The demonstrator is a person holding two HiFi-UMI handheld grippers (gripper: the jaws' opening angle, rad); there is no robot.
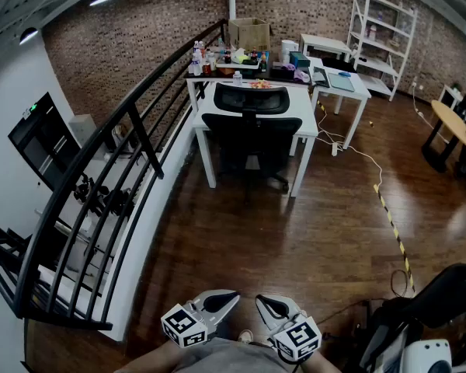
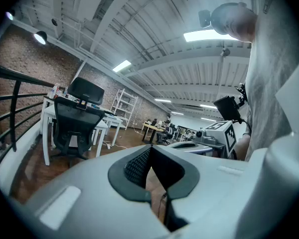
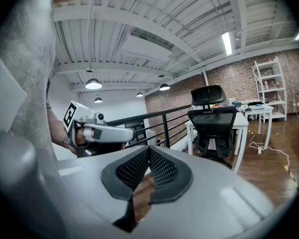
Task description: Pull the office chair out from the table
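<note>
**A:** Where are you holding your grippers?

**B:** You are holding both low, close to your body. Your left gripper point(image 1: 231, 295) is showing its jaws pressed together with nothing between them. Your right gripper point(image 1: 261, 300) is sitting just beside it, equally closed and empty.

**A:** And where is the office chair point(image 1: 252, 127) standing?

**B:** It is standing tucked in at the near edge of the white surface point(image 1: 304, 116), with its backrest turned toward you (bottles point(image 1: 197, 57) are crowding the far left corner). It is well apart from both grippers, with open wooden floor point(image 1: 279, 231) lying between. A black railing point(image 1: 132, 123) is running along your left.
</note>
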